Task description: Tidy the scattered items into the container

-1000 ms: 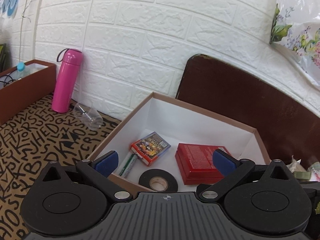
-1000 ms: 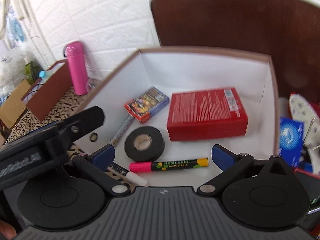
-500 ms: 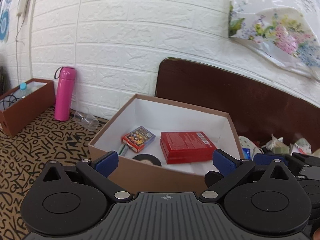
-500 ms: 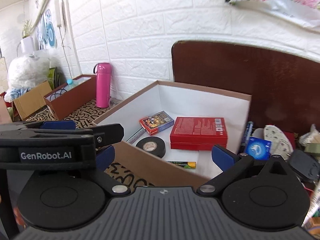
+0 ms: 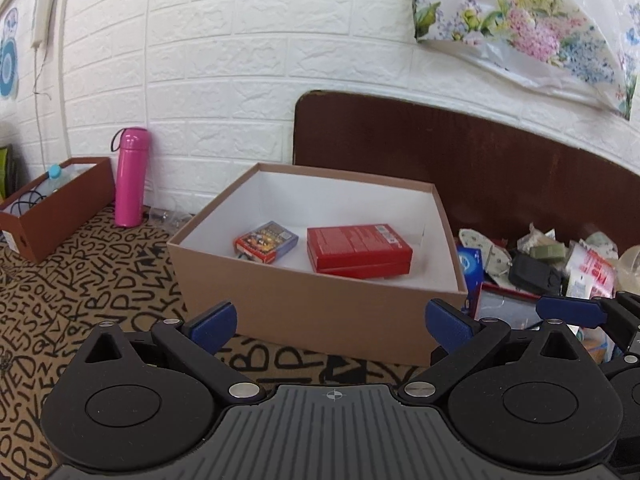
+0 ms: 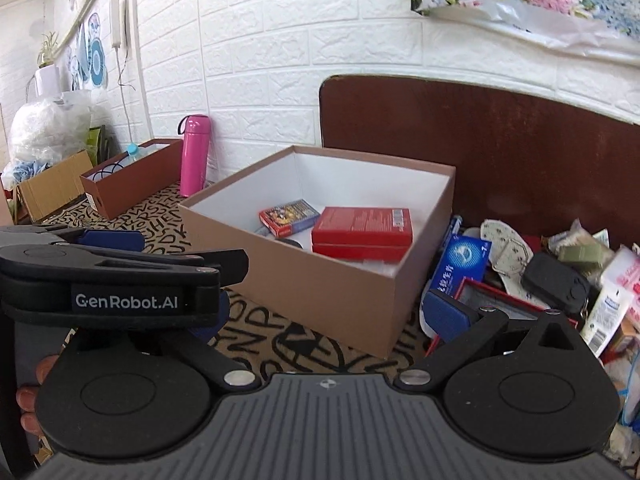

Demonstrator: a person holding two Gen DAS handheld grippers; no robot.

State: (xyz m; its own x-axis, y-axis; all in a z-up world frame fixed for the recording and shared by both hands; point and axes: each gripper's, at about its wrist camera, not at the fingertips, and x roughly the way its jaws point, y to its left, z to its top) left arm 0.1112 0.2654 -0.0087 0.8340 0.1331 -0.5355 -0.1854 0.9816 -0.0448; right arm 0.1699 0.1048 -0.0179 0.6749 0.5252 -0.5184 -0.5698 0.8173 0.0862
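Background: white brick wall [image 5: 224, 64], dark brown board [image 5: 480, 168] leaning behind the box, floral plastic bag [image 5: 528, 28] hanging top right.
Counter: covered by tan cloth [image 5: 92, 276] with black letters.
Box: open brown cardboard box [image 5: 320, 316], white inside, on the cloth mid-frame, in front of the board.
In box: red case [image 5: 358, 248] lying flat on the right; card pack [image 5: 266, 242] just left of it, apart; black tape roll [image 6: 290, 243] barely visible past the near wall in the right wrist view; rest of the floor hidden by that wall.
Scattered items: pile [image 6: 560, 276] on the counter right of the box; blue packet [image 6: 460, 262] just beside the box's right wall, black pouch [image 6: 556, 282], patterned insole [image 6: 508, 252], red-framed item [image 6: 504, 300], white packet [image 6: 608, 312] all outside the box.
Left tool [image 5: 328, 322]: wide open, holding nothing, low in front of the box's near wall, outside it.
Right tool [image 6: 324, 312]: wide open, holding nothing, facing the box's near right corner; right finger [image 6: 442, 314] over the edge of the pile; contact cannot tell.
Other: left tool seen side-on at left of the right wrist view, fingertips of a hand [image 6: 30, 396] beneath.
Far left: pink bottle [image 5: 130, 178] upright at the wall, long brown box [image 5: 56, 208] beside it holding cables and a blue-capped bottle.
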